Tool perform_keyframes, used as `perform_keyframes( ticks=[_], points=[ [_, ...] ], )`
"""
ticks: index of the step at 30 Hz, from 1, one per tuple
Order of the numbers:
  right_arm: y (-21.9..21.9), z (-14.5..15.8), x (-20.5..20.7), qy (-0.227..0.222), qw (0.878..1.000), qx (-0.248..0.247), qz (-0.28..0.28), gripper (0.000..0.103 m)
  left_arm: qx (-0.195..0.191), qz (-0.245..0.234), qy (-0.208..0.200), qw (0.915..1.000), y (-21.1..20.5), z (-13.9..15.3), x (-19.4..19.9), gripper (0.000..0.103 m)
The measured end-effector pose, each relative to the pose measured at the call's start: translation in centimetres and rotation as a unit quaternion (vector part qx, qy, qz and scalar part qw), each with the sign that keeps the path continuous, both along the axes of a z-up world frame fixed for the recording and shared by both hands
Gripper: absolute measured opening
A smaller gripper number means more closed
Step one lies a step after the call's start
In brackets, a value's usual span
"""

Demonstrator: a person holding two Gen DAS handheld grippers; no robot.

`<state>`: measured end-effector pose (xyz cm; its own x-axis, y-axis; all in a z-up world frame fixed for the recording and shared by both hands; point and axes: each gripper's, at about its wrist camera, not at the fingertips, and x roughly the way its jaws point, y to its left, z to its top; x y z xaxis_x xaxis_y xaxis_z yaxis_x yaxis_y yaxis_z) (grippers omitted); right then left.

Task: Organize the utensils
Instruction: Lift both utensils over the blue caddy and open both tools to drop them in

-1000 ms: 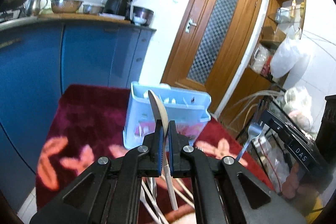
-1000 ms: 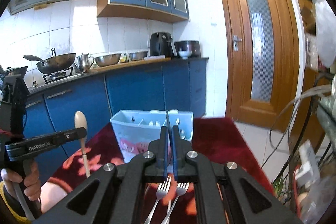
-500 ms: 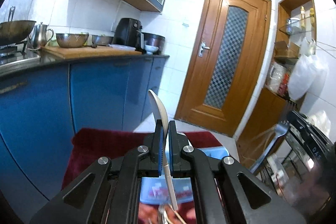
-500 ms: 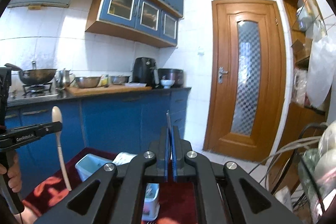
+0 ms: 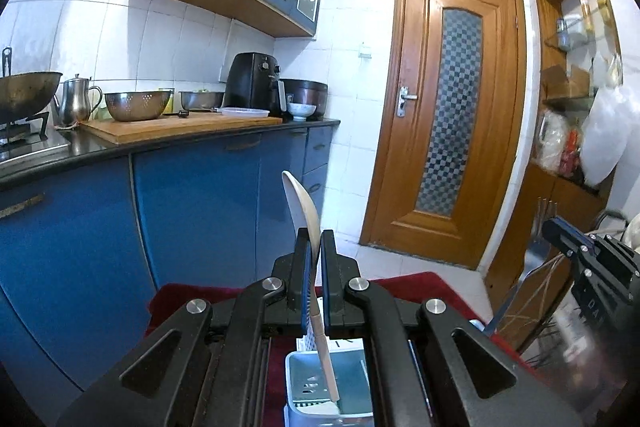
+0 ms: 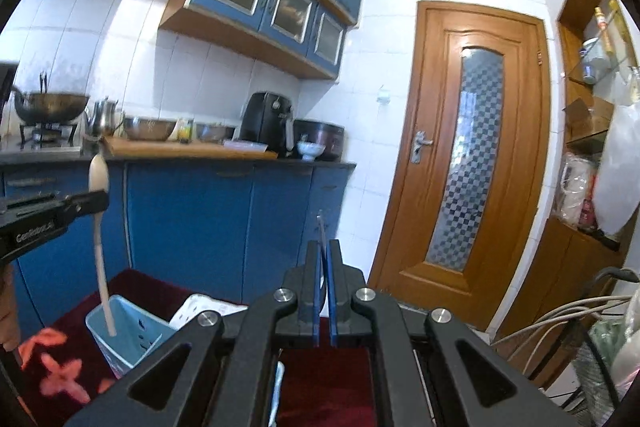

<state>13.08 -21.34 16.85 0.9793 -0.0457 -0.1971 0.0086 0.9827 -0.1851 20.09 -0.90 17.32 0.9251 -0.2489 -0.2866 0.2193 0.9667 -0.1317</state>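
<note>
My left hand-held gripper [image 5: 315, 247] clamps the white spoon [image 5: 302, 205], handle dipping into the blue caddy [image 6: 132, 331] at six o'clock (right hand-held gripper [image 6: 324, 259] pinches a thin utensil [image 6: 321, 227]).

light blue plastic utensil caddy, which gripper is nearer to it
Left. The left gripper holds a white plastic spoon handle-down into the light blue plastic utensil caddy. The right gripper, clamping a thin metal utensil, sits off to its right.
</note>
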Motion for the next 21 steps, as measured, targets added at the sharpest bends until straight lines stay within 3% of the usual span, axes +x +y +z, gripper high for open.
perform_keyframes(
  ticks=[5,12,21],
  points=[
    [0.7,-2.9,1.6,0.037,0.999,-0.007,0.008,0.004,0.000,0.000,0.022,0.9998,-0.5,-2.6,1.5,0.002],
    [0.6,-5.5,3.2,0.079,0.996,0.029,0.028,0.004,-0.002,-0.006,0.048,0.9988,-0.4,-6.1,2.3,0.002],
    [1.1,-5.9,3.1,0.080,0.995,0.040,0.042,0.006,0.008,-0.011,0.059,0.9982,-0.6,-8.2,2.0,0.002]
  ],
)
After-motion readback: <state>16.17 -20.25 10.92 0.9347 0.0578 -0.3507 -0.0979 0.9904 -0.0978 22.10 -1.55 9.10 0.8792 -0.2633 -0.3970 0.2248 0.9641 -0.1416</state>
